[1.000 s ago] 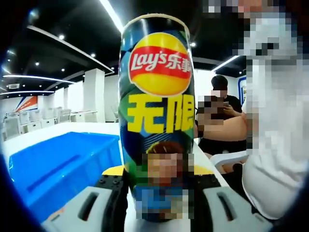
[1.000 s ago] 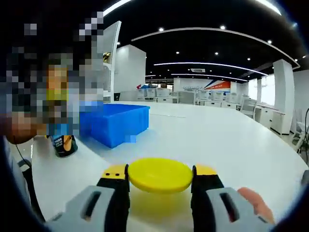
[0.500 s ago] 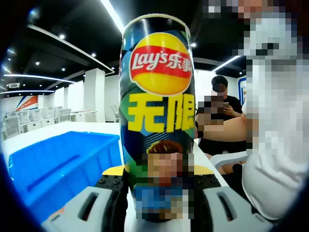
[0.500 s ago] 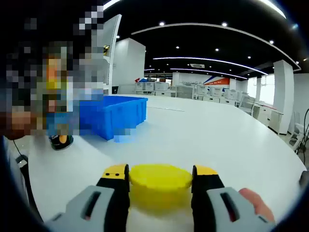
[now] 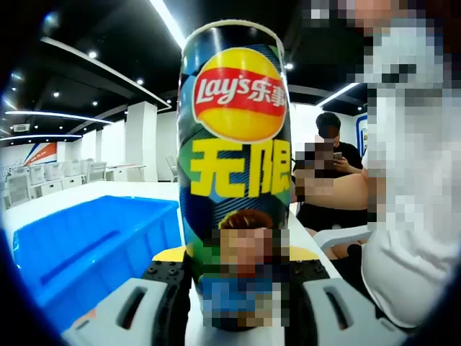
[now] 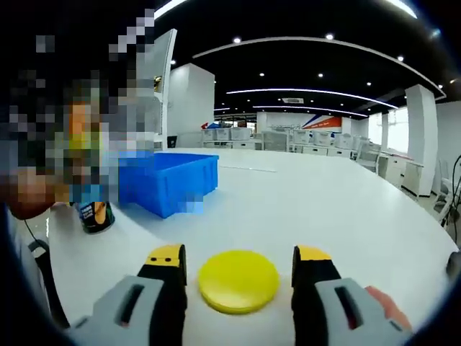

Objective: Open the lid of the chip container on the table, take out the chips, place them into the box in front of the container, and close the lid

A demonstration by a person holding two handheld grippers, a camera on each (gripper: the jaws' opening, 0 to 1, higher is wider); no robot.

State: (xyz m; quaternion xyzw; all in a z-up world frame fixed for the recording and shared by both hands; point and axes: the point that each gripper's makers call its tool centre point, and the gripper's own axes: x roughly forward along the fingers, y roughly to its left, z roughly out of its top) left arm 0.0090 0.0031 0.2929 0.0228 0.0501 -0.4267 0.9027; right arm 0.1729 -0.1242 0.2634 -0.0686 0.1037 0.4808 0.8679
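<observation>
Clamped around the lower part of the chip container [image 5: 234, 166], the left gripper [image 5: 234, 288] holds it upright just as it did a moment ago; nothing in the left gripper view has shifted. The tall can rises straight up from between the jaws, its top rim bare with no lid on it. To the gripper's left, close by, sits the blue box [image 5: 94, 252], open and waiting on the white table [image 5: 43, 205]. A seated person [image 5: 328, 173] is off beyond the can to the right.

Over in the right gripper view, the change is plain: the right gripper [image 6: 239, 277] has let go of the yellow lid [image 6: 238, 280]. Half a second back the jaws were pinched on it; now they stand apart and the lid lies flat on the table between them, touching neither. Ahead and to the left I see the blue box again, the can's base near it.

So the lid looks parked, and taking out the chips would come next.
</observation>
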